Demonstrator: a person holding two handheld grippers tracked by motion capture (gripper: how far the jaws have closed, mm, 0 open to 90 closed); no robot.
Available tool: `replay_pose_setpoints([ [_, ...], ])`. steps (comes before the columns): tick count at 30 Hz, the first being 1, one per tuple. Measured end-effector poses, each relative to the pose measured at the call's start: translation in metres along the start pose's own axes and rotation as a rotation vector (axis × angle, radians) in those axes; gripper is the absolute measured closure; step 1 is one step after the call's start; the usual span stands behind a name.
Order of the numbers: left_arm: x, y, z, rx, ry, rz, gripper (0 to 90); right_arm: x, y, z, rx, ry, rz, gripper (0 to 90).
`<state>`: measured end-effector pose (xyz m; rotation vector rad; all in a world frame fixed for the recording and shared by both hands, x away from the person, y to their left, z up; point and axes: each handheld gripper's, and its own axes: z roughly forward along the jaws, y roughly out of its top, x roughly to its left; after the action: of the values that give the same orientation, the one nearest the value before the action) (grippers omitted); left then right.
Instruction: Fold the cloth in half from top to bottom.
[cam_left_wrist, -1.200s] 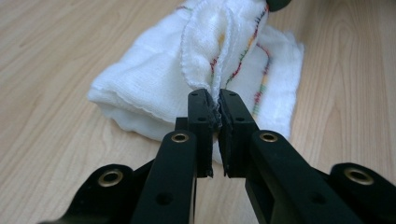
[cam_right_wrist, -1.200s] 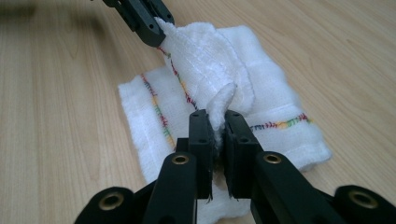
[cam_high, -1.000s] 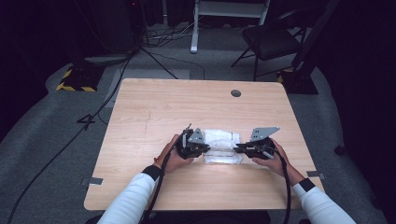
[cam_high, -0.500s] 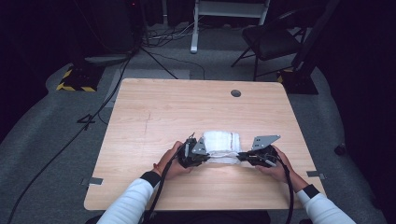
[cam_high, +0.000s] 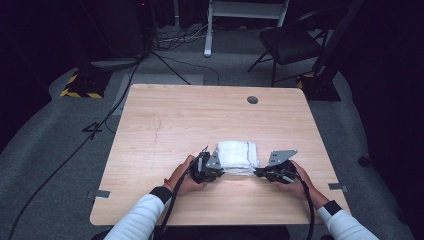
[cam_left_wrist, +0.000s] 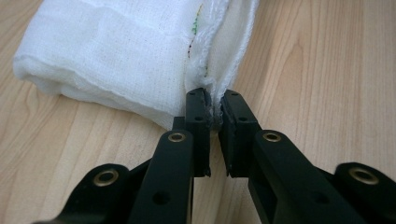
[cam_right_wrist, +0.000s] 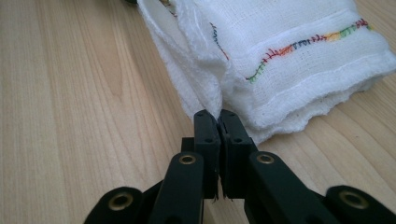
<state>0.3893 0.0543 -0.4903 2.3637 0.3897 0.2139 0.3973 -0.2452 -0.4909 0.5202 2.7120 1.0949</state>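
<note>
Your left claw (cam_left_wrist: 213, 109) is clamped on the near-left edge of the folded white cloth (cam_high: 237, 155); your right claw (cam_right_wrist: 218, 122) pinches its near-right corner. The cloth lies on the tabletop (cam_high: 190, 120), near its front edge, between your 2 hands.

My left hand-held black two-jaw gripper (cam_high: 216, 170): matte black body, grey three-cornered plate on top, black cable trailing back along my forearm. In the left gripper view (cam_left_wrist: 214, 108), two flat rectangular black jaw pads, each with small holes in its face, on thick black link arms pinned with brass-coloured rivets.

My right hand-held black two-jaw gripper (cam_high: 261, 172): same build, larger grey three-cornered plate, black cable looping past my wrist. Right gripper view (cam_right_wrist: 218, 120) shows matching black pads, brass rivets at the joints.

I wear long white sleeves with dark cuffs or bands at both wrists.
</note>
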Motion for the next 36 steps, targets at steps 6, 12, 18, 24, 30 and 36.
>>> replay_pose_setpoints([
  [6, 0.000, -0.006, -0.002, -0.014, -0.025, -0.029, 76.8, 0.002, -0.002, -0.001, -0.005, -0.014, 0.000, 87.2],
  [12, -0.001, -0.008, -0.006, -0.012, -0.021, -0.034, 76.1, 0.004, -0.003, -0.003, -0.001, -0.019, -0.008, 86.2],
  [18, -0.002, -0.009, -0.012, -0.019, -0.016, -0.037, 77.5, 0.005, -0.007, -0.008, 0.004, -0.017, -0.003, 88.2],
  [24, -0.004, -0.012, -0.018, -0.023, -0.001, -0.035, 76.5, 0.004, -0.010, -0.012, -0.002, -0.032, 0.002, 89.6],
  [30, -0.008, -0.013, -0.017, -0.005, -0.005, -0.018, 75.1, 0.005, -0.009, -0.013, -0.007, -0.040, 0.004, 87.9],
  [36, -0.012, -0.014, -0.024, -0.001, 0.008, -0.005, 71.1, 0.004, -0.007, -0.018, -0.034, -0.056, 0.015, 77.4],
])
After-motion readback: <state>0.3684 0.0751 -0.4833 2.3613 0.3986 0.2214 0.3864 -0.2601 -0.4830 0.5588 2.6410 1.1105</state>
